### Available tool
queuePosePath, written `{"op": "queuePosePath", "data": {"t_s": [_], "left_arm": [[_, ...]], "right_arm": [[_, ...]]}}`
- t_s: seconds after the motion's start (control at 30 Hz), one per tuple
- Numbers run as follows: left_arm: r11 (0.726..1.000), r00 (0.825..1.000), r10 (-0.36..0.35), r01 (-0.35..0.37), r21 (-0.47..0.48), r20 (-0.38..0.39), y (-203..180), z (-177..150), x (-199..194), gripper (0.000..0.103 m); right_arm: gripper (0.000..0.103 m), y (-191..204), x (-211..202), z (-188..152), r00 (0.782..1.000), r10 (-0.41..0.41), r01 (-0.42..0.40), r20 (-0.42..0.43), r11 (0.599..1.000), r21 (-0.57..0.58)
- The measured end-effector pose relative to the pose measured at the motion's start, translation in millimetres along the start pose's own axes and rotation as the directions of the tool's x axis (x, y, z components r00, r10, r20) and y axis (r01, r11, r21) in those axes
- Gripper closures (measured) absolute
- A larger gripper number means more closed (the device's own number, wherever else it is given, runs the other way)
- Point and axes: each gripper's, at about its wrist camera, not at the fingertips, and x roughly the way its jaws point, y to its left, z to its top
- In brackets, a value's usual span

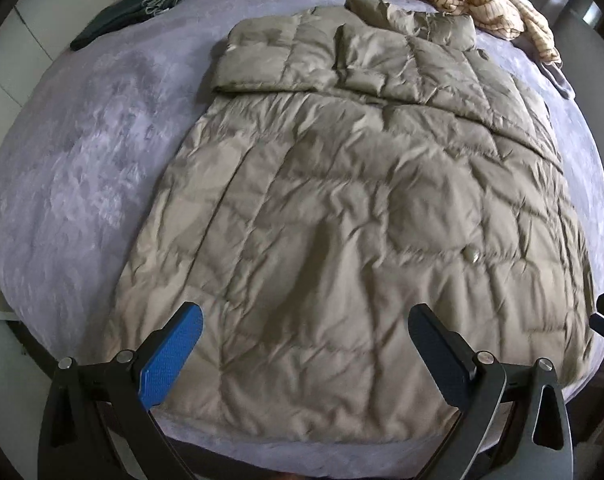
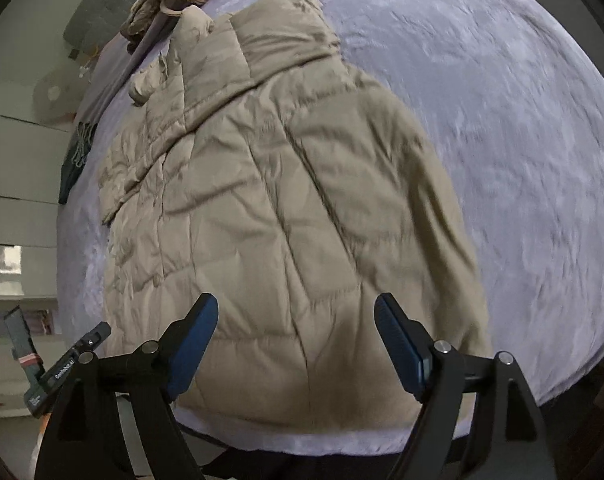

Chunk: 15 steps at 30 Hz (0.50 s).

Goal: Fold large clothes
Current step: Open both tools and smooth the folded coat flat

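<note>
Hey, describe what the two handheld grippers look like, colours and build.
Both are black, angular linkage frames with silver pivot pins. The left gripper has a bright blue textured pad on one finger and a darker one opposite. The right gripper carries dark blue ribbed pads. No sleeves show.

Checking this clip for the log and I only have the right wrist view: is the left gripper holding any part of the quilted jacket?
Observer: No. The left gripper stands open over the jacket near its hem, nothing between its pads.
Operator: Are both sleeves folded in?
Observer: In the left view two sleeve sections lie folded across the upper body.
Operator: Anything else on the bed on that side?
Observer: A dark folded garment lies at the far left edge of the purple bedspread, apart from the jacket.
</note>
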Motion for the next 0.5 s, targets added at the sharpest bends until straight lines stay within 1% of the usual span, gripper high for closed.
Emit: {"op": "queuePosePath", "data": {"t_s": [0.07, 0.1, 0.17, 0.2, 0.27, 0.37, 0.43, 0.5], "left_arm": [[0.999, 0.999, -0.032, 0.032, -0.015, -0.024, 12, -8, 3, 0.000], [0.998, 0.997, -0.065, 0.065, -0.020, -0.040, 19, -13, 5, 0.000], [0.996, 0.995, -0.084, 0.083, -0.032, -0.045, 28, -19, 6, 0.000], [0.993, 0.993, -0.109, 0.107, -0.042, -0.044, 35, -23, 5, 0.000], [0.988, 0.989, -0.145, 0.143, -0.059, -0.041, 42, -28, 5, 0.000], [0.979, 0.982, -0.187, 0.183, -0.085, -0.036, 53, -36, 5, 0.000], [0.970, 0.975, -0.222, 0.217, -0.105, -0.033, 61, -41, 4, 0.000], [0.954, 0.961, -0.273, 0.267, -0.135, -0.031, 71, -46, 5, 0.000]], "right_arm": [[0.020, -2, -1, -12, 1.000, -0.008, 0.007, 0.009, 1.000, 0.026], [0.019, -4, -2, -18, 1.000, -0.003, 0.002, 0.015, 0.999, 0.041], [0.018, -8, -3, -30, 1.000, 0.015, -0.017, 0.026, 0.997, 0.081], [0.018, -10, -4, -34, 0.999, 0.023, -0.026, 0.032, 0.995, 0.097], [0.017, -16, -5, -45, 0.997, 0.047, -0.055, 0.059, 0.988, 0.143], [0.017, -25, -6, -58, 0.988, 0.119, -0.139, 0.102, 0.966, 0.217], [0.017, -27, -3, -65, 0.983, 0.147, -0.170, 0.108, 0.952, 0.256], [0.017, -30, 1, -71, 0.982, 0.157, -0.182, 0.109, 0.940, 0.287]]}}
